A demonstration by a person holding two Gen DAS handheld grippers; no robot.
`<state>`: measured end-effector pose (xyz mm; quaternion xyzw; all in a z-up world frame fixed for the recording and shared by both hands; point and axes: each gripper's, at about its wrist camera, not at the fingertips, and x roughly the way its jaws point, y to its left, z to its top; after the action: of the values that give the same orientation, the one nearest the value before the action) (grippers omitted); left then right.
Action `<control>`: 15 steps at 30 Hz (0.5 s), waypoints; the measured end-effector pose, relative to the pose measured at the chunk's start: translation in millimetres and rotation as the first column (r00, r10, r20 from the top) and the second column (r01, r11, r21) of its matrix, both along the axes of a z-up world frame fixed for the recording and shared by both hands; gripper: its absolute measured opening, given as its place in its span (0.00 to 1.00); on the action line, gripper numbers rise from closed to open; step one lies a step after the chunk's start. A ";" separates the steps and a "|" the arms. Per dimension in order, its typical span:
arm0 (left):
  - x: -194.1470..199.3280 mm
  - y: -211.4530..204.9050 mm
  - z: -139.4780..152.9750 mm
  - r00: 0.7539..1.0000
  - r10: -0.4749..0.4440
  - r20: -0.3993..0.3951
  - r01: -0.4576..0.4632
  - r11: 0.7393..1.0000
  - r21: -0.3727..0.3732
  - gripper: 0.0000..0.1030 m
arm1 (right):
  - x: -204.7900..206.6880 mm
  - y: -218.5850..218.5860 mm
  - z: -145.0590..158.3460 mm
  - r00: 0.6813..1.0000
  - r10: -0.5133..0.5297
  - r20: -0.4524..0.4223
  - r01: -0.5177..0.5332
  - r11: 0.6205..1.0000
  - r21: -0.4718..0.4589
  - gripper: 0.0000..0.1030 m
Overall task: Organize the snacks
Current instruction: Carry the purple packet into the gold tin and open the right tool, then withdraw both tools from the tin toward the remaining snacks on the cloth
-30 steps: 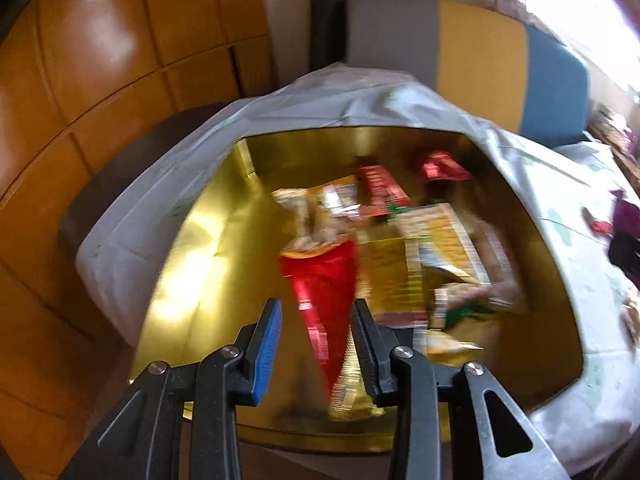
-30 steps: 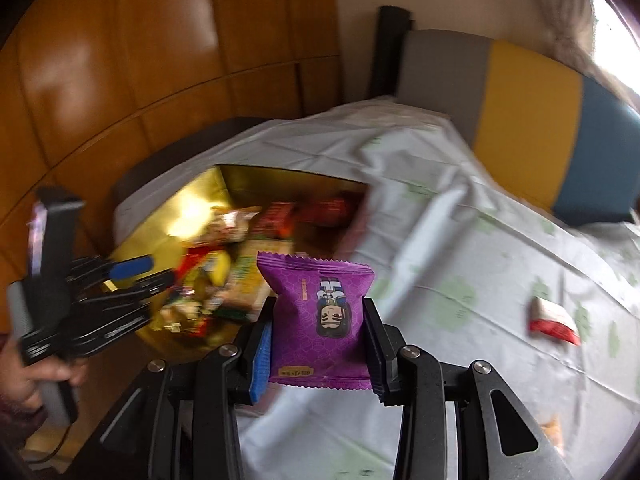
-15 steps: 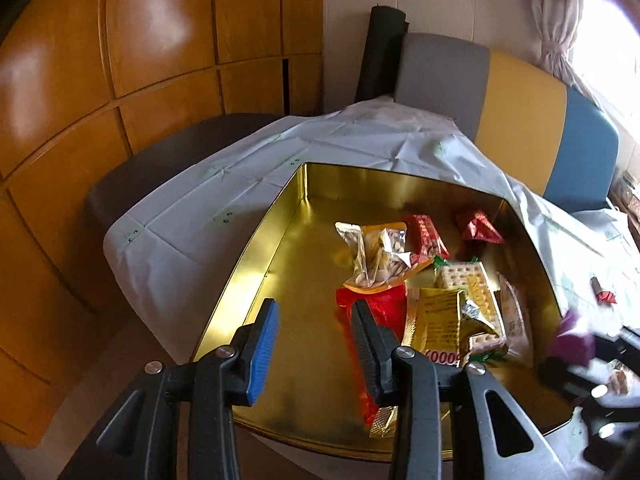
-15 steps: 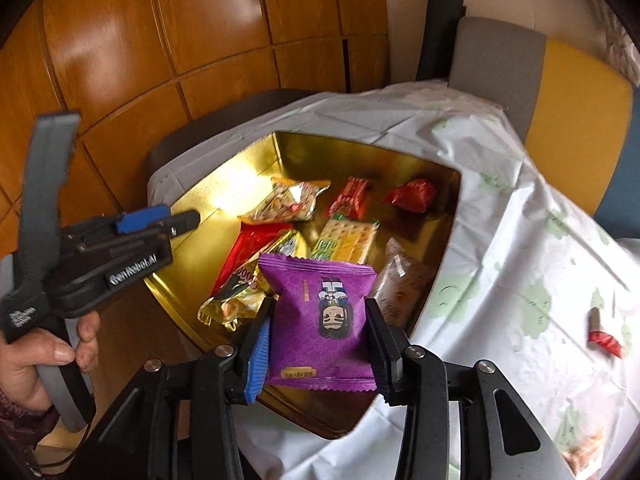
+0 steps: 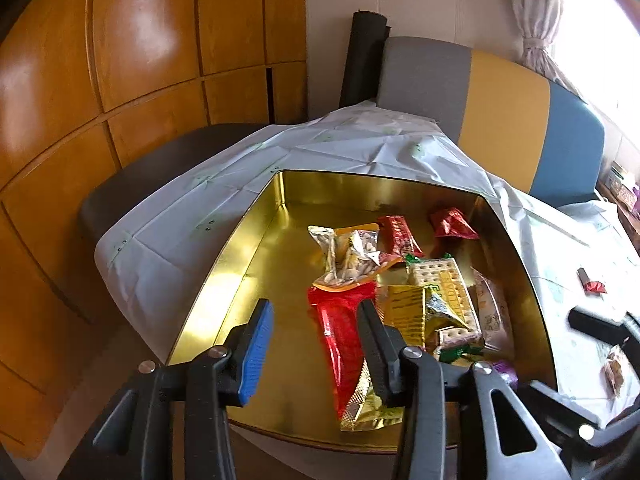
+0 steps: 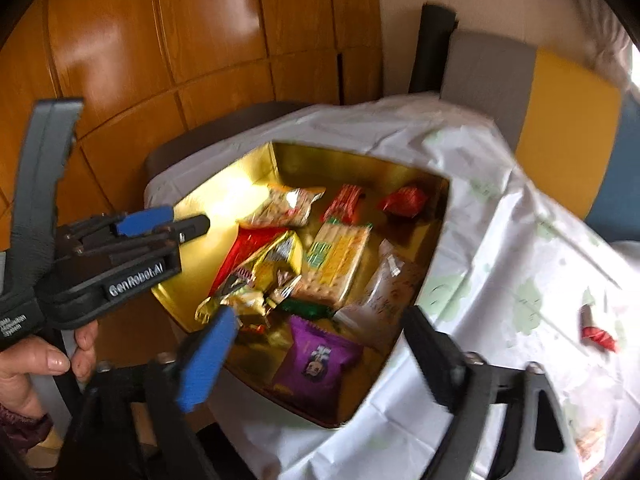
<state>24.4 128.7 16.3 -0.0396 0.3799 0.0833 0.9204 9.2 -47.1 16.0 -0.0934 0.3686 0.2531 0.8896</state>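
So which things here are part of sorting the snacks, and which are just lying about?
Part of the job: gold tray; purple snack packet; cracker pack; red-wrapped candy on the tablecloth; right claw.

Lying about: striped chair back; wooden panelling.

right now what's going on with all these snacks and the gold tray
A person with a gripper in each hand is sorting snacks into the gold tray. The right gripper has just been opening, and the purple packet now lies in the tray's near corner, clear of its fingers. The left gripper hangs open over the tray, holding nothing. A red candy is still out on the tablecloth.
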 end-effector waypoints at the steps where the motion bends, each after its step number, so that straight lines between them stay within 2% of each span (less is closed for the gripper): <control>1: -0.2 -1.1 0.0 1.000 -0.004 0.000 0.004 1.000 -0.001 0.43 | -2.6 -1.8 2.6 1.000 -0.015 0.027 0.015 1.000 -0.002 0.91; 4: -1.7 -4.0 1.2 1.000 -0.011 0.006 0.011 1.000 0.000 0.43 | -8.1 -9.4 9.8 0.994 -0.066 0.091 0.066 0.998 -0.001 1.00; 8: -3.2 -8.0 2.6 1.000 -0.024 0.010 0.024 1.000 0.005 0.43 | -9.4 -23.2 18.2 0.978 -0.137 0.159 0.140 0.990 -0.006 1.00; 11: -3.8 -10.9 3.4 0.999 -0.032 0.011 0.032 0.999 0.009 0.43 | -4.5 -30.9 16.4 0.978 -0.151 0.143 0.161 0.985 -0.060 1.00; 15: -4.7 -14.4 4.0 0.999 -0.040 0.012 0.040 0.999 0.018 0.43 | -5.6 -51.5 15.1 0.979 -0.165 0.121 0.174 0.983 -0.067 1.00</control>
<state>19.7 114.3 20.3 -0.0244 0.3742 0.0678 0.9245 3.5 -98.6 31.1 -0.1104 0.3330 0.1563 0.9233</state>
